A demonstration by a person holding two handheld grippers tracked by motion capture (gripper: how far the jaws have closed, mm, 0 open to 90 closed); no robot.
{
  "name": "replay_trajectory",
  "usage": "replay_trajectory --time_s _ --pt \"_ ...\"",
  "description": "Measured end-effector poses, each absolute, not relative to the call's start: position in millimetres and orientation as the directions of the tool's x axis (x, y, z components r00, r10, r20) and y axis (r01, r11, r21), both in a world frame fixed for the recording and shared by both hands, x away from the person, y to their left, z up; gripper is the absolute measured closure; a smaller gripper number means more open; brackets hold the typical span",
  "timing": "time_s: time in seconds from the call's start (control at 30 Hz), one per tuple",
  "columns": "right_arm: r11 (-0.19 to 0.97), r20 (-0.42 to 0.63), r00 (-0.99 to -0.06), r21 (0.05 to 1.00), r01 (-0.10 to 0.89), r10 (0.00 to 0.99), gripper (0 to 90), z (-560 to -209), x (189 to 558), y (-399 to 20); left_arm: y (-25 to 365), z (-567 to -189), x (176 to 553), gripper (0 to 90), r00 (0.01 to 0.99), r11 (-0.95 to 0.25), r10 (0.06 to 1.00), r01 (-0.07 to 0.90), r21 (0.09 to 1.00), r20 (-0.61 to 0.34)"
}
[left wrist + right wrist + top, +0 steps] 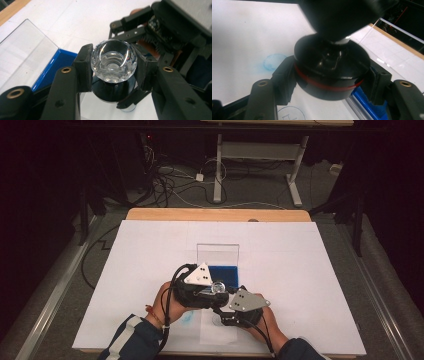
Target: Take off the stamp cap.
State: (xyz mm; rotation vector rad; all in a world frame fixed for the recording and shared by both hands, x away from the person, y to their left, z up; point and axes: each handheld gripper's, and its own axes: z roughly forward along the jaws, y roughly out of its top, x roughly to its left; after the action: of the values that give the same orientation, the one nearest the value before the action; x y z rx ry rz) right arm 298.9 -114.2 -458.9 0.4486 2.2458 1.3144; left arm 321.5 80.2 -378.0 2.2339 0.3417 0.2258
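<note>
A faceted clear crystal knob (113, 61) sits on top of a round black base (112, 91) that has a thin red ring (324, 86) around it. My left gripper (113, 67) is shut on the crystal, one pad on each side. From the opposite side, my right gripper (332, 85) is shut on the black base (332, 72), its pads against the rim. In the high view both grippers meet near the table's front middle, left gripper (212, 289) above right gripper (222, 312), with the crystal (218, 286) between them.
A box with blue lining (223, 272) and an upright clear lid (217, 252) stands just behind the grippers. A white sheet (300, 270) covers the table. A faint blue ring stain (273, 61) marks the sheet. Cables and desk legs (218, 175) lie beyond the far edge.
</note>
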Motion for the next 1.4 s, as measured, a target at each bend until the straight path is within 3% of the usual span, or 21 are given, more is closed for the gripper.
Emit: replay_trajectory --time_s 0.43,1.4 --pt "0.441 -0.211 -0.816 0.895 0.06 0.538 37.8 -460.7 301.1 -117.2 78.6 -378.5 319.0 54.2 0.939 -0.586 0.341 0.173 0.792 0.047" --pt "0.521 -0.186 -0.859 0.847 0.106 0.477 38.8 -454.5 303.2 -119.9 80.0 -383.7 317.8 54.5 0.945 -0.596 0.321 0.146 0.789 0.068"
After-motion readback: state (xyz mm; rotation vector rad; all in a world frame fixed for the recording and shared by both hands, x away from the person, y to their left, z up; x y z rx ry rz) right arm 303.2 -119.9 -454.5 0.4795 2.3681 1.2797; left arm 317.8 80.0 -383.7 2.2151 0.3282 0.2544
